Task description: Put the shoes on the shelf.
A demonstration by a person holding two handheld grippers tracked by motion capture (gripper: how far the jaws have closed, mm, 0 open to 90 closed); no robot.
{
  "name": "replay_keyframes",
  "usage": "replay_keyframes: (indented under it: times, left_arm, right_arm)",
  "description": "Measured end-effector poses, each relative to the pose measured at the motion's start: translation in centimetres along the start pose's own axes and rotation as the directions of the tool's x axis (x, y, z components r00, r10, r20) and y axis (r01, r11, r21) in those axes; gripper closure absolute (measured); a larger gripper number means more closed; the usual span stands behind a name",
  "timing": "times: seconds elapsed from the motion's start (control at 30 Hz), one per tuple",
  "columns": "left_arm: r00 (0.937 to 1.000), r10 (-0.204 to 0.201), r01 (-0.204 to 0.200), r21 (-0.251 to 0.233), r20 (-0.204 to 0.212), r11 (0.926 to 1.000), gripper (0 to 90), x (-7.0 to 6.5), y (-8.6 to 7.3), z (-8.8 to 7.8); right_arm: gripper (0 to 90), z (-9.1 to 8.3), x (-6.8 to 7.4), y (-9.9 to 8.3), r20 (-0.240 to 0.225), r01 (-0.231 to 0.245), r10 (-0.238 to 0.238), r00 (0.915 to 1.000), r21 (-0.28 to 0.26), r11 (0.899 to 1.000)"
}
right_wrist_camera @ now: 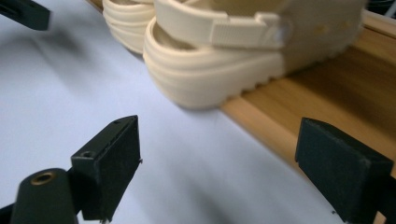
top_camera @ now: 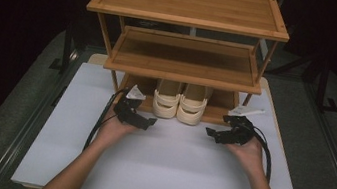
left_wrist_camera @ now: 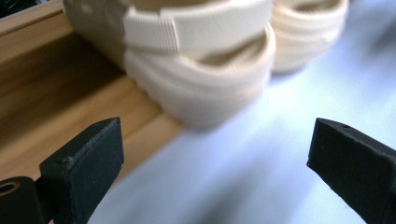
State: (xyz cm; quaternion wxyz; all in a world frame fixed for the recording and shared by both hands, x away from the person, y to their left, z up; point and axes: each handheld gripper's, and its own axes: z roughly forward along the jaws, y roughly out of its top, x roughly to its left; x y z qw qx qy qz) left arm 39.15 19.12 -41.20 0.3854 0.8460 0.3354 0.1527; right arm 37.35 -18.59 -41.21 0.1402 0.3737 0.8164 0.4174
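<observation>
Cream rubber clogs (top_camera: 178,107), 2 in a pair, are sitting side by side on the bottom shelf of the bamboo rack (top_camera: 189,6), heels overhanging its front edge toward the person, toes pointing into the rack; long axes are running front to back. Pair is lying between and just beyond both tools. Left hand-held gripper (top_camera: 148,121) and right hand-held gripper (top_camera: 212,133) are hovering over the white bench (top_camera: 165,170), jaws wide apart and empty, about equally near.

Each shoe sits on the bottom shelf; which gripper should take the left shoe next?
Left, probably. The left gripper is open beside the left shoe, with its heel strap close ahead in its own view. The right gripper sits nearer the right shoe.
</observation>
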Motion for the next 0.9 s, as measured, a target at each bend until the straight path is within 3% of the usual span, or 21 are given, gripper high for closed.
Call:
replay_keyframes:
  times: [0.13,0.37,0.63,0.9]
  left_arm:
    - [1.0,0.008,-0.008,0.002,0.0,1.0,3.2,-0.2,-2.3,-2.2]
    - [0.9996,0.008,-0.008,0.025,-0.026,0.9997,3.2,-0.2,-6.6,-6.4]
    - [0.9957,0.001,0.006,0.08,-0.093,0.9968,3.1,-0.2,-11.9,-10.2]
    - [0.9937,-0.016,0.027,0.101,-0.111,0.9945,2.1,0.6,-14.5,-11.4]
  right_arm:
    - [12.7,-2.2,0.0,-1.8,-0.008,-0.023,0.023,0.9997,0.006,1.0]
    - [11.2,-5.5,0.8,-5.8,0.082,-0.015,0.012,0.9966,0.039,0.999]
    - [9.6,-7.0,1.2,-10.2,0.122,-0.036,0.022,0.9923,0.11,0.993]
    - [8.1,-7.3,1.7,-11.4,0.156,-0.047,0.026,0.9874,0.132,0.99]
